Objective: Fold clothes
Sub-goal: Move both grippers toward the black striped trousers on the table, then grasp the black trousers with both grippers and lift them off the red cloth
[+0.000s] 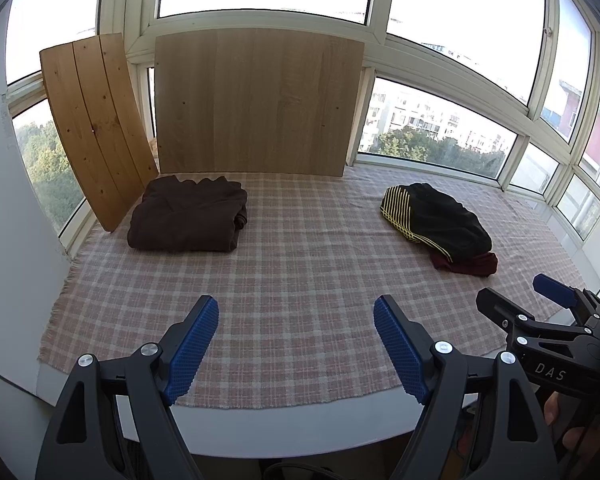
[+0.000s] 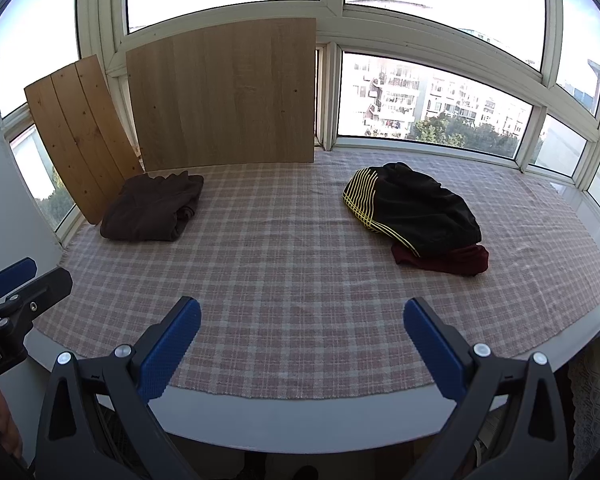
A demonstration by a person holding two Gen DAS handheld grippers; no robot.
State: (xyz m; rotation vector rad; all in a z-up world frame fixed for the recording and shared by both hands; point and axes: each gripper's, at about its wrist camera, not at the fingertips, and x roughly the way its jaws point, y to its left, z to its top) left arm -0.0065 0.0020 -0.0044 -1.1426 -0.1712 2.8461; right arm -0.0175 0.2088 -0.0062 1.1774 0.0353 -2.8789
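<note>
A folded brown garment [image 1: 188,216] [image 2: 152,210] lies at the far left of the checked cloth. A crumpled black garment with yellow stripes [image 1: 436,216] [image 2: 416,210] lies at the right on top of a dark red garment [image 1: 472,266] [image 2: 452,262]. My left gripper [image 1: 296,320] is open and empty above the near edge of the cloth. My right gripper [image 2: 302,320] is open and empty, also near the front edge. The right gripper also shows in the left wrist view [image 1: 540,300]; the left gripper also shows in the right wrist view [image 2: 24,280].
A pink checked cloth [image 1: 300,264] [image 2: 300,256] covers a white table [image 1: 300,428]. Two wooden boards [image 1: 256,104] [image 1: 92,120] lean against the windows at the back. Window frames curve around the back and right.
</note>
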